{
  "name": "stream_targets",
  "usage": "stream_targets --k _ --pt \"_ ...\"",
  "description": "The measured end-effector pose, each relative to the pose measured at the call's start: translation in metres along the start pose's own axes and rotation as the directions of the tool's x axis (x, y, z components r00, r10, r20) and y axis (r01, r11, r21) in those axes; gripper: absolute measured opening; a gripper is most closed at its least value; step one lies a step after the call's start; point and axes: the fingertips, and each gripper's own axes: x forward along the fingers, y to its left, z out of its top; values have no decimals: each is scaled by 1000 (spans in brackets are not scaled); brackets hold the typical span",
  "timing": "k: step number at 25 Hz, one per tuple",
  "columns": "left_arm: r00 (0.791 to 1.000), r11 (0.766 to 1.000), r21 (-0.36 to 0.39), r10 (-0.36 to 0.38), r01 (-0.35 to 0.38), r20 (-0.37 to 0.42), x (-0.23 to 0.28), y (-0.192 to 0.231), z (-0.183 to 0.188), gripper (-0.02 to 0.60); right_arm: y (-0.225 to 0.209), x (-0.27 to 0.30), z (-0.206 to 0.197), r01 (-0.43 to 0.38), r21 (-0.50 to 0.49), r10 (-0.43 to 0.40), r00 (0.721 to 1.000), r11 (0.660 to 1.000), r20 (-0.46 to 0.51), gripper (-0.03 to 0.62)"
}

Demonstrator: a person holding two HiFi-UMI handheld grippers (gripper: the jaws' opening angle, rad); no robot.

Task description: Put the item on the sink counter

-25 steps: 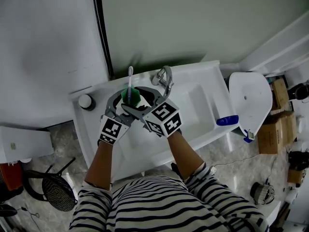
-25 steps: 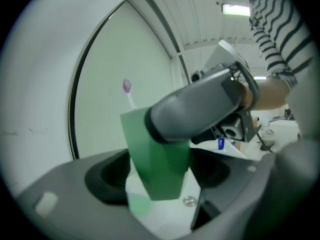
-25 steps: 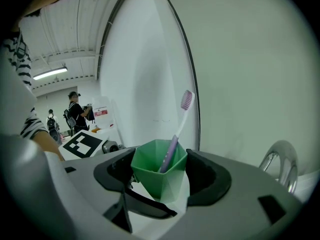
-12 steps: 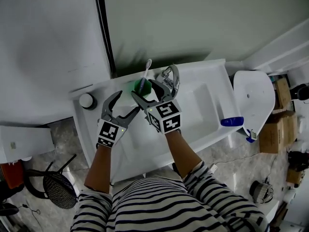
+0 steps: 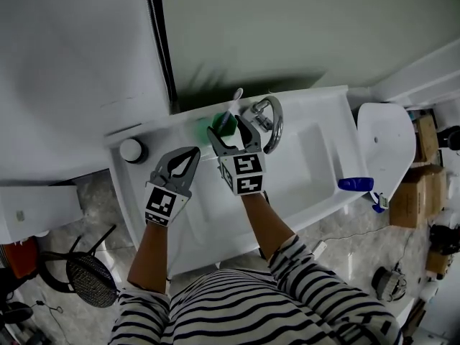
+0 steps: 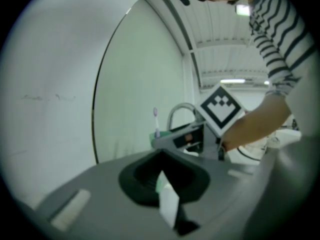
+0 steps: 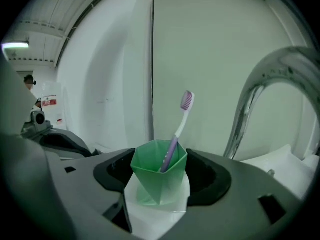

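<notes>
A green faceted cup (image 7: 159, 176) with a purple toothbrush (image 7: 178, 126) standing in it sits between the jaws of my right gripper (image 7: 160, 184), which is shut on it. In the head view the right gripper (image 5: 228, 130) holds the cup (image 5: 223, 126) over the back ledge of the white sink counter (image 5: 316, 113), just left of the chrome faucet (image 5: 269, 121). Whether the cup rests on the ledge is hidden. My left gripper (image 5: 192, 153) hovers lower left over the basin. Its jaws have just been closing and are shut with nothing between them.
A round capped jar (image 5: 133, 150) stands at the counter's left end. A blue object (image 5: 356, 184) lies at the right front corner, beside a white toilet lid (image 5: 384, 139). A dark vertical pipe (image 5: 162, 42) runs down the wall behind the counter.
The right gripper carried the cup and toothbrush back and right, to beside the faucet. The left gripper came away from the cup, drew off to the lower left and closed empty.
</notes>
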Motion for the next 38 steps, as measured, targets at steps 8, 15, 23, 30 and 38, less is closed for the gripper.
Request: stream_targets --k 8,15,23,30,38 --pt "999 1000 -18 -14 15 30 3 1 -2 6 -26 22 -28 89 18 -89 996 996 14 305" --pt "999 999 -38 -22 24 41 13 2 -9 6 -38 34 -43 108 20 -108 994 994 11 305" --pt "998 999 -40 -22 24 50 15 3 -8 6 -44 38 -47 107 45 -108 994 993 21 305" --pt "998 999 -40 -24 26 58 17 3 -6 6 -44 39 -49 103 61 -105 994 993 15 307" --pt "998 999 -39 -24 27 64 19 2 -3 6 -45 40 -52 94 89 -94 996 992 2 307"
